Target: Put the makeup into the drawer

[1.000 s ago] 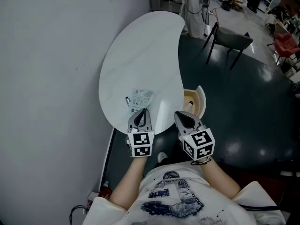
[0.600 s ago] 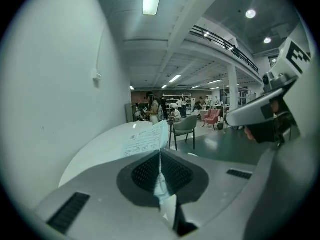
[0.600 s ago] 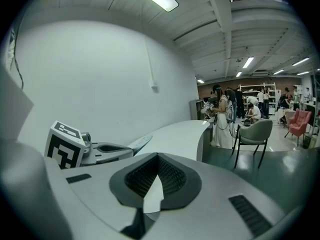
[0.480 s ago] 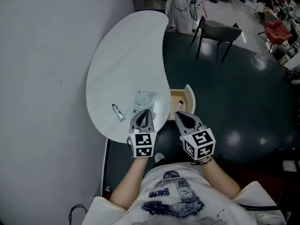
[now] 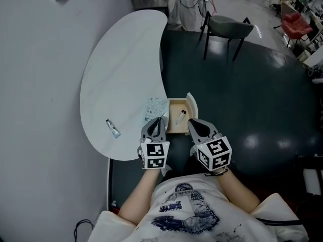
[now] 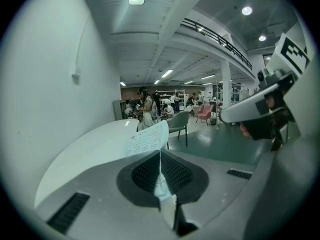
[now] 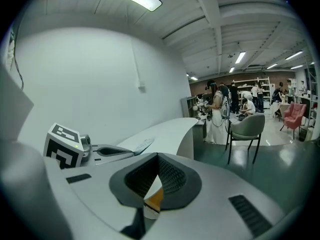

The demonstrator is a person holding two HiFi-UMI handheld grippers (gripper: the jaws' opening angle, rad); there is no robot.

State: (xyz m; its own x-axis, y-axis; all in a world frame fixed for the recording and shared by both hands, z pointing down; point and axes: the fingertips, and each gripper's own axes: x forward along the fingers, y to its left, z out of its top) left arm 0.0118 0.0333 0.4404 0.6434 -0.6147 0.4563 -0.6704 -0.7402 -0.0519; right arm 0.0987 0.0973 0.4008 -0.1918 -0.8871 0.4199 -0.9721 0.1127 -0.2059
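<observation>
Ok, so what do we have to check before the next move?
1. Drawer open: ok, it is pulled out beside the table.
2. Packet held firmly: ok, the left gripper is shut on its lower edge.
3. Packet above the drawer: not ok, it looks to be over the table's edge, just left of the drawer.
4. Room in the drawer: ok, only one small item lies in it, with bare wood around.
5. Right gripper free: ok, shut with nothing in it.
6. All makeup off the table: not ok, a tube lies there.
</observation>
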